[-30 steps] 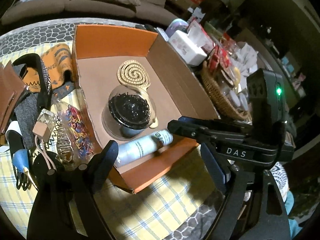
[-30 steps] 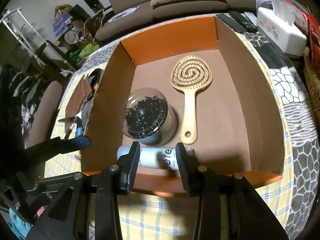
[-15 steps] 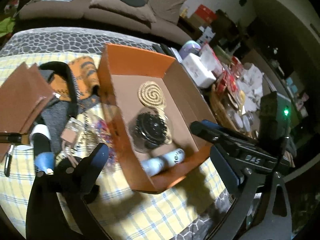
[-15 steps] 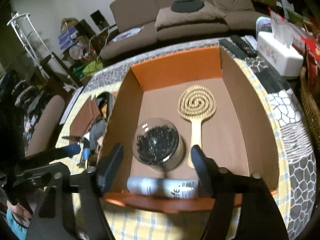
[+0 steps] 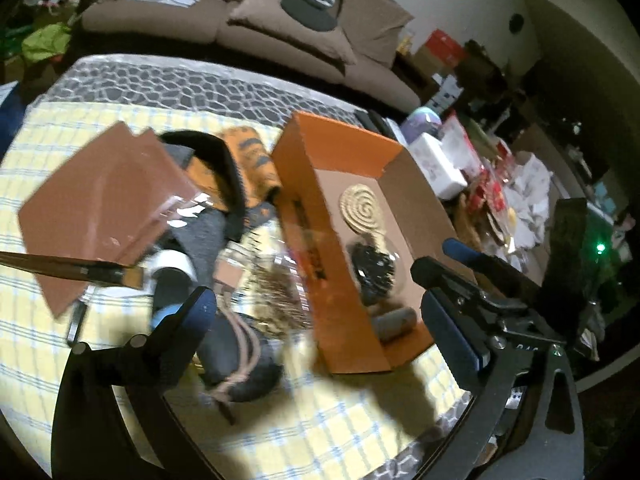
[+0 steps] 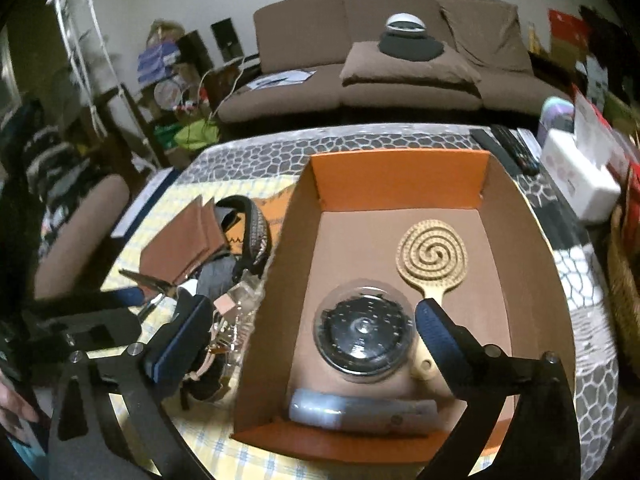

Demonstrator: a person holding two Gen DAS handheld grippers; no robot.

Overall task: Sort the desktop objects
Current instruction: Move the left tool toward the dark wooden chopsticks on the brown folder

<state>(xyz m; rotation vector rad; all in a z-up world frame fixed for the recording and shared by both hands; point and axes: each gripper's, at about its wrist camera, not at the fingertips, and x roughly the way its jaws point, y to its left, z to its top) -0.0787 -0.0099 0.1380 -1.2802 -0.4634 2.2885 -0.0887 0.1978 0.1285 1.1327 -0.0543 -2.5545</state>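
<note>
We see right gripper [image 6: 316,328] jaws opening, nothing between the pads, up off the grey tube [image 6: 360,414], which now lies at the orange box [image 6: 396,176] near edge. Left gripper [image 5: 324,320] is wide, empty. Only left view shows the brown folder [image 5: 104,200] fully

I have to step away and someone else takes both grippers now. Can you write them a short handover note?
Left gripper: jaws wide, nothing in them. Right gripper: jaws opening, nothing between them.
Done: the orange cardboard box holds the beige spiral hairbrush, the clear domed container of black bits and the pale grey tube lying along its near wall.
Left: the pile beside the box, including brown leather pieces, a black headband and an orange striped cloth.
</note>
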